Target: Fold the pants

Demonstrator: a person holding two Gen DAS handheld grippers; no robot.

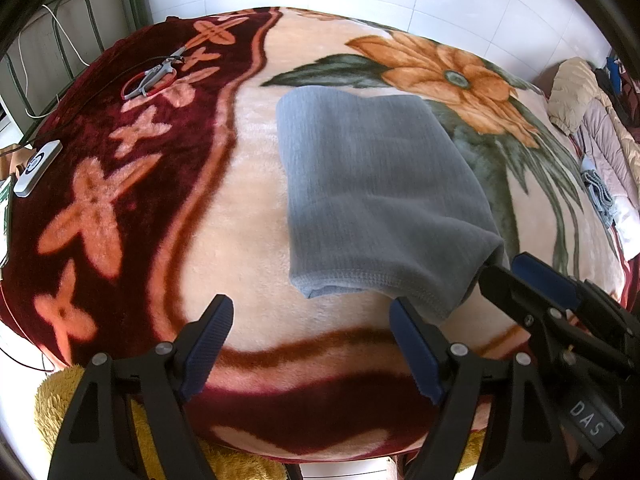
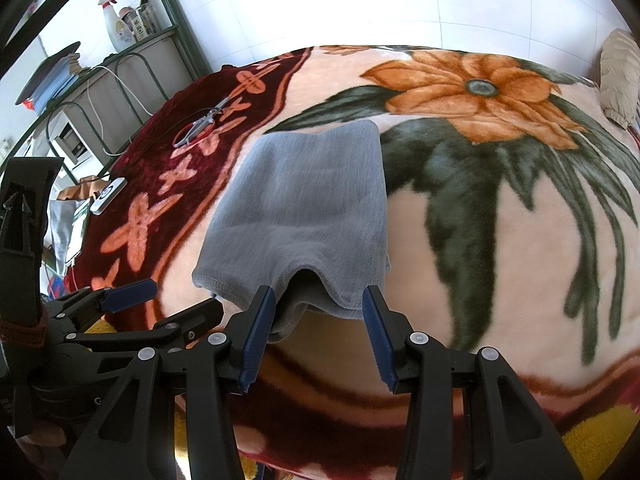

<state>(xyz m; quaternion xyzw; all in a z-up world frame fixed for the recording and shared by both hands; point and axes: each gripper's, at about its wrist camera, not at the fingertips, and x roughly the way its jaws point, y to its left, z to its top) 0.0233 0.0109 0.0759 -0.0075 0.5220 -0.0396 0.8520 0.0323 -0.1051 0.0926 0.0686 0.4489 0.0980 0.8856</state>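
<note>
Right tongs (image 2: 318,312) part open, astride the raised near hem of the pants (image 2: 304,208), pads not pressing. Left tongs (image 1: 312,320) wide, empty, just nearer and left. Folded pants on blanket (image 2: 520,240), long axis running near to far.

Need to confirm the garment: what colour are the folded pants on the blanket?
Plain grey pants, with a faint ribbed texture; clearest in the right wrist view.

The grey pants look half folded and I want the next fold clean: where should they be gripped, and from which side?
Grip the grey pants at the hemmed near edge, probably at its two corners, coming from the near side. That edge lies raised and wavy off the blanket, so fingers could slip under it.
</note>
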